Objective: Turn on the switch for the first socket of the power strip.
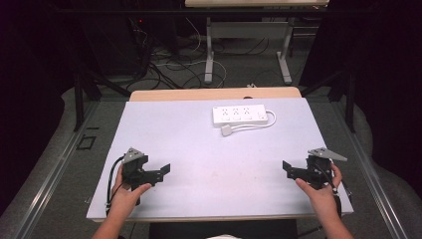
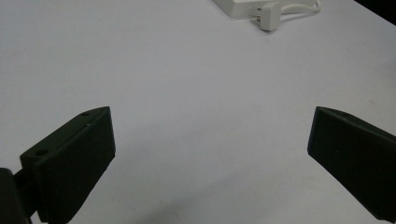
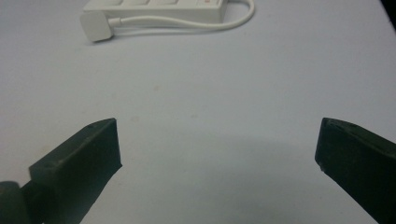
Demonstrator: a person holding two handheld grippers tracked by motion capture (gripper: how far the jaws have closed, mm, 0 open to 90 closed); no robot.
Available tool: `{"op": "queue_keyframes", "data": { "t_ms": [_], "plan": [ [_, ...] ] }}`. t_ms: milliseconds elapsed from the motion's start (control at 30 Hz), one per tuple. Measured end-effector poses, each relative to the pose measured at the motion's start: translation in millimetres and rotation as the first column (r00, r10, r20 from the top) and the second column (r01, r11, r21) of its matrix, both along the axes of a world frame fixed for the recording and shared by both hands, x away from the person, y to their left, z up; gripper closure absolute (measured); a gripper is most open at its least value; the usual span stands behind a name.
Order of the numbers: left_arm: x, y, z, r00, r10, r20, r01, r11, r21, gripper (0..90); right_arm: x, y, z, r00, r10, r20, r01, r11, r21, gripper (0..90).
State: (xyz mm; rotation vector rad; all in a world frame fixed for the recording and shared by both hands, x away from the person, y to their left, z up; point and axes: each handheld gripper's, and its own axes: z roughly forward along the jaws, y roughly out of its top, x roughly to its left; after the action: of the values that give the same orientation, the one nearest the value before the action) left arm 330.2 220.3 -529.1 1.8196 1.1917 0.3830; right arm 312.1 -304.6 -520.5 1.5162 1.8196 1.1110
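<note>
A white power strip lies at the back middle of the white table top, its white cable looping to a white plug in front of it. The strip and plug sit at the top of the right gripper view; the plug also shows at the top of the left gripper view. My left gripper rests low at the front left, open, nothing between its jaws. My right gripper rests at the front right, open and empty.
The table's front edge runs just behind my hands. Beyond the far edge stands another table's metal legs among floor cables. Dark curtains close both sides.
</note>
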Motion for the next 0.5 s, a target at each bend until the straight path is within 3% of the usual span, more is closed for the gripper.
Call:
{"op": "queue_keyframes", "data": {
  "t_ms": [67, 200, 333, 500],
  "plan": [
    [-0.5, -0.5, 0.4, 1.0, -0.005, -0.004, 0.005, 0.9999, 0.01, 0.9, -3.7, -0.5, 0.3, 0.9997, 0.006, 0.022, -0.006, 1.0, -0.019, 0.0],
    [-1.1, -2.5, 0.3, 1.0, -0.002, -0.007, 0.002, 1.0, -0.001, 1.0, -5.2, 0.2, -4.1, 0.9999, 0.012, 0.002, -0.012, 1.0, 0.001, 0.0],
    [-2.1, -5.4, -2.0, 1.0, 0.003, -0.003, -0.003, 0.9999, 0.015, 1.4, -4.1, 2.9, -4.6, 0.9995, 0.029, 0.008, -0.029, 0.999, -0.015, 0.0],
    [-2.6, -7.1, -2.1, 0.9998, 0.016, -0.006, -0.016, 0.9999, 0.001, 1.8, -0.6, 5.5, 0.8, 0.9981, 0.061, -0.001, -0.061, 0.998, -0.031, 0.0]
  ]
}}
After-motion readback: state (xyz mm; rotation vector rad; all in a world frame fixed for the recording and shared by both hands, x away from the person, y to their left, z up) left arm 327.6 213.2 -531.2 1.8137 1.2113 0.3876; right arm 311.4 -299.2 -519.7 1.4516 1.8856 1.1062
